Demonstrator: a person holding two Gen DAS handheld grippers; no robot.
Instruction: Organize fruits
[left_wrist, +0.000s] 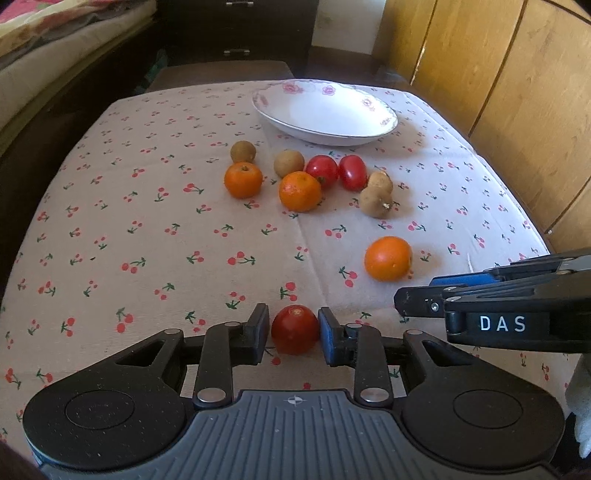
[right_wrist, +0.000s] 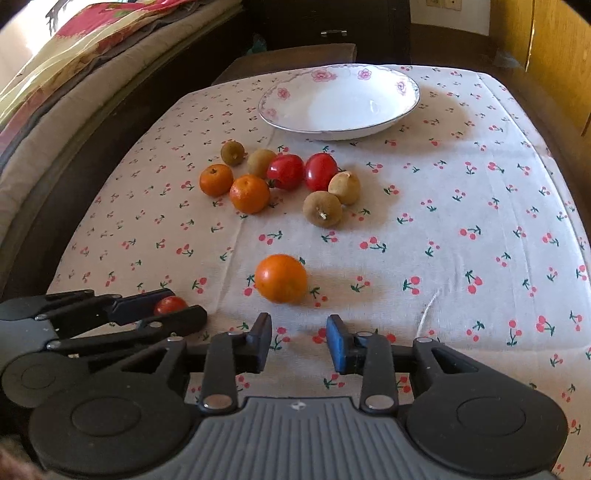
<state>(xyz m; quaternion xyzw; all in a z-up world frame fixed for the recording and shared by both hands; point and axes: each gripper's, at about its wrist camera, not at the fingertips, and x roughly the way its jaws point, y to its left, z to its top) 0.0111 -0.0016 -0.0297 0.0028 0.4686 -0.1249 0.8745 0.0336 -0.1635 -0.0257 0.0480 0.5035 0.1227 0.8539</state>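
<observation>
At the bottom centre of the left wrist view, the left gripper (left_wrist: 294, 334) is pinching a small red tomato (left_wrist: 295, 329) between its jaws, low over the cherry-print bench (left_wrist: 147, 240). The right gripper (right_wrist: 299, 341) is hanging with jaws spread and nothing between them, an orange (right_wrist: 280, 278) lying just beyond. A white bowl (left_wrist: 325, 110) is sitting at the upper centre, loose fruit clustered below it.
</observation>
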